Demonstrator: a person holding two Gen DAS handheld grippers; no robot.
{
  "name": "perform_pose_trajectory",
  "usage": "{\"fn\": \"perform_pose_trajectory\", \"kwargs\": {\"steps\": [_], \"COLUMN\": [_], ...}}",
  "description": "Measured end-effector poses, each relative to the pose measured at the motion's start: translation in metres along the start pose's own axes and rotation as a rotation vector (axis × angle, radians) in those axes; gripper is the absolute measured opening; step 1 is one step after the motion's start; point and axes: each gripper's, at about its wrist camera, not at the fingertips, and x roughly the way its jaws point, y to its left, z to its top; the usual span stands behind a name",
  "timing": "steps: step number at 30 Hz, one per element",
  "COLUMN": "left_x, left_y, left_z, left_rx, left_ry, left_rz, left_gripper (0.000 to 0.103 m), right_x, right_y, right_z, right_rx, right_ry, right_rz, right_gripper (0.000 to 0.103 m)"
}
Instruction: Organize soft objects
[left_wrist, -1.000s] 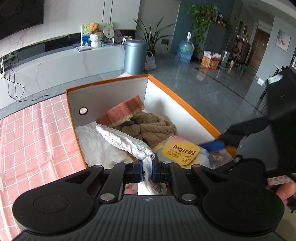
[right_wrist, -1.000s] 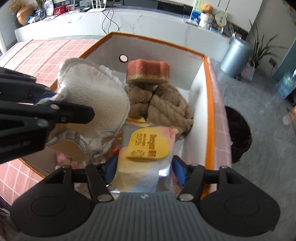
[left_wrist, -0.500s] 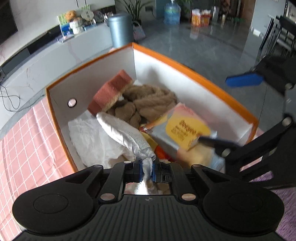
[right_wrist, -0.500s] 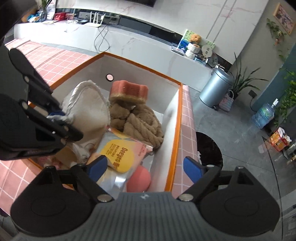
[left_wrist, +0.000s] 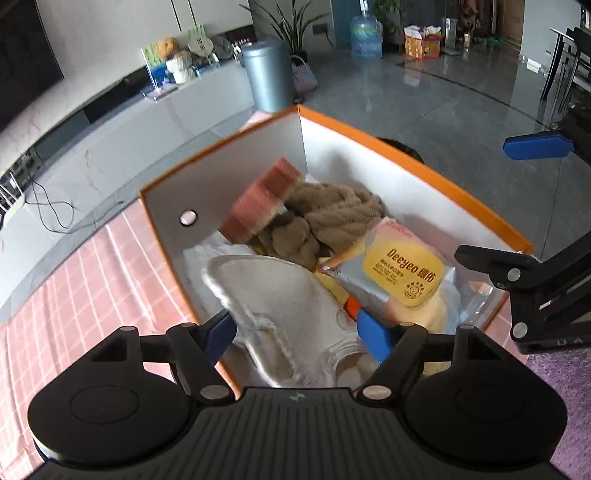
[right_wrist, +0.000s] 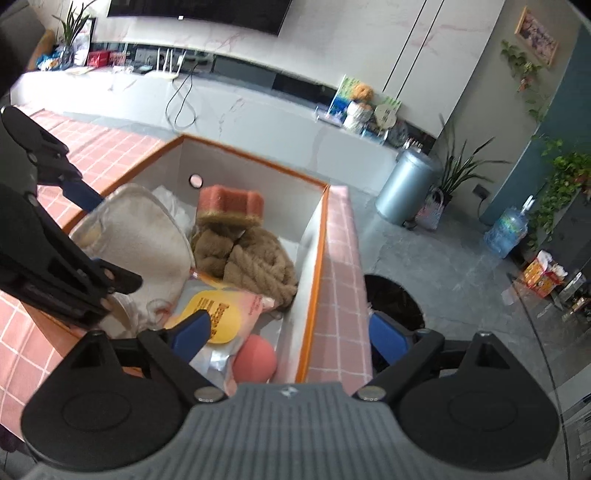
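An orange-rimmed white box (left_wrist: 424, 162) (right_wrist: 317, 236) holds soft things: a pink sponge (left_wrist: 258, 206) (right_wrist: 231, 199), a brown plush rope (left_wrist: 332, 214) (right_wrist: 251, 254), a yellow-labelled soft pack (left_wrist: 402, 269) (right_wrist: 221, 314), a pink ball (right_wrist: 255, 360) and a white padded cloth (left_wrist: 280, 306) (right_wrist: 136, 243). My left gripper (left_wrist: 295, 334) is open above the box's near end, the white cloth lying loose between its fingers. My right gripper (right_wrist: 288, 330) is open and empty above the box's right wall.
The box stands on a pink checked tablecloth (left_wrist: 74, 280) (right_wrist: 340, 266). A dark round stool (right_wrist: 391, 295) stands beside the table. A grey bin (left_wrist: 266, 81) (right_wrist: 406, 188) and a white low counter (right_wrist: 221, 107) stand behind, on a grey floor.
My left gripper has opened and let go of the white cloth, which now rests in the box. My right gripper released the yellow-labelled pack earlier and has drawn back and up.
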Motion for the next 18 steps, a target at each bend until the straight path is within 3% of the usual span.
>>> {"fn": "perform_pose_trajectory", "kwargs": {"steps": [9, 16, 18], "left_x": [-0.063, -0.110, -0.124], "left_y": [0.004, 0.008, 0.006], "left_z": [-0.006, -0.025, -0.032], "left_rx": [0.025, -0.065, -0.078], "left_ry": [-0.144, -0.373, -0.449], "left_rz": [0.044, 0.076, 0.105], "left_gripper": [0.087, 0.087, 0.095], "right_x": [-0.040, -0.080, -0.091], "right_y": [0.002, 0.010, 0.013], "right_z": [-0.001, -0.004, -0.005], "right_rx": [0.013, 0.123, 0.173], "right_ry": [-0.110, -0.250, -0.297], "right_rz": [-0.043, -0.056, -0.060], "right_gripper": [0.096, 0.099, 0.100]}}
